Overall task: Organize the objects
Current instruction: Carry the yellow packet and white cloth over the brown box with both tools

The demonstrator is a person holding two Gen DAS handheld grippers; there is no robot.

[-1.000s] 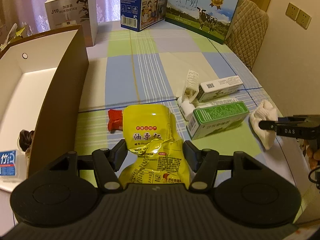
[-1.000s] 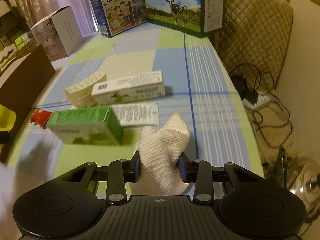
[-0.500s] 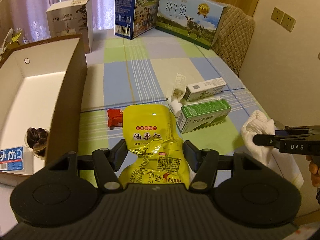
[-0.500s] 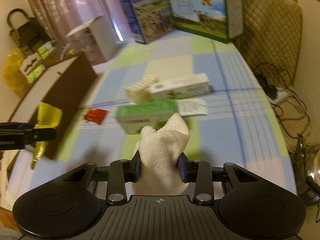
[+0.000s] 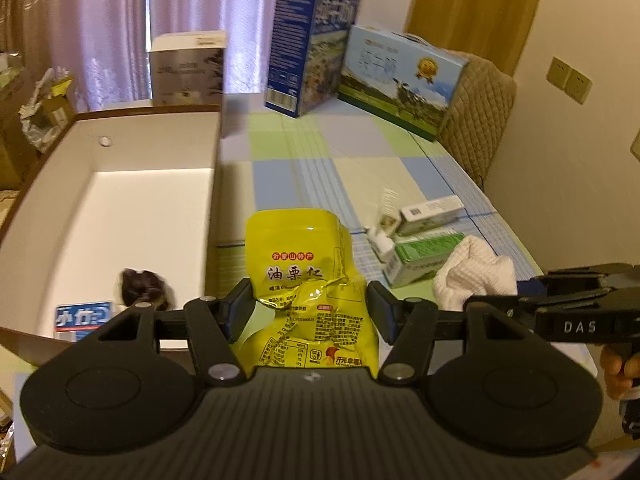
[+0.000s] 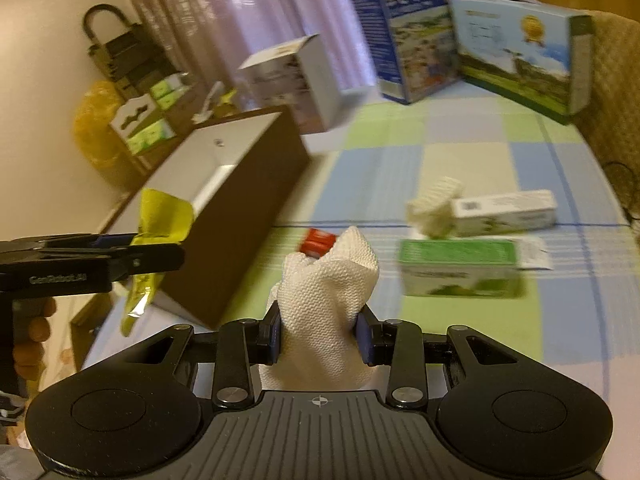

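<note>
Yellow foil snack pouch (image 5: 306,276) is clenched between the jaws of the left gripper (image 5: 308,306), and over the last second it has risen from lying flat on the checked cloth of the bench (image 5: 360,152) to hanging in the air just beside the brown wall of the open white-lined cardboard box (image 5: 120,200). A second ago the box showed mostly its outer side in the left view; now the camera looks down into it, where a dark crumpled item (image 5: 144,284) and a blue-labelled packet (image 5: 82,316) lie near the front corner.

The right gripper (image 6: 318,340) grasps a white knitted cloth (image 6: 328,296), jaws closed on its bunched middle. It has also lifted and swung toward the box: the green rectangular carton (image 6: 460,268), the white carton (image 6: 504,210) and the small red packet (image 6: 318,242) remain on the bench, now farther off and to the right in its blurred view.

Both hands, I judge, are carrying their loads to the box at once. The pouch is not yet over the opening, so it needs a short move leftward before release; the cloth trails behind and should follow without the grippers colliding.
</note>
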